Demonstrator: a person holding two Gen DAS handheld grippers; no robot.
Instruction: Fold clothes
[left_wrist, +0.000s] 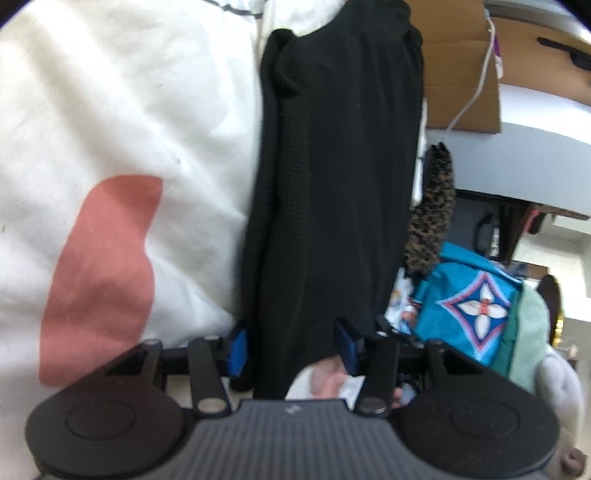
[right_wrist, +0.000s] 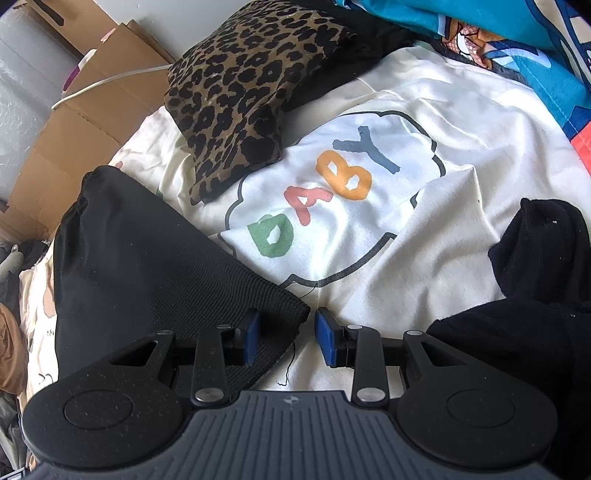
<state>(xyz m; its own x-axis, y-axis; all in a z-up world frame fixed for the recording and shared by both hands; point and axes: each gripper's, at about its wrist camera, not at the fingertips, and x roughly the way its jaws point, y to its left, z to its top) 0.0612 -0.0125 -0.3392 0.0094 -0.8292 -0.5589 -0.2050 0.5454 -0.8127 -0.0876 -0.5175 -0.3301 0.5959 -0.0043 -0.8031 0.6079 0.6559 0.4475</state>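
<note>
In the left wrist view a long black knit garment (left_wrist: 332, 166) runs from the top of the picture down into my left gripper (left_wrist: 293, 347). Its bunched end fills the gap between the blue pads (left_wrist: 238, 347), and both pads touch it. In the right wrist view the same kind of black knit garment (right_wrist: 140, 266) lies flat on the cream bed cover (right_wrist: 424, 240). Its pointed corner reaches in between the jaws of my right gripper (right_wrist: 288, 339). The left pad (right_wrist: 252, 338) rests at the cloth, while the right pad stands clear of it.
A leopard-print folded piece (right_wrist: 243, 99) lies behind on the cover's "BABY" print (right_wrist: 332, 184). Another dark garment (right_wrist: 535, 295) is heaped at the right. Blue patterned cloth (right_wrist: 517, 29) sits at the far right. Cardboard boxes (right_wrist: 85, 122) and a white cable (left_wrist: 476, 85) border the bed.
</note>
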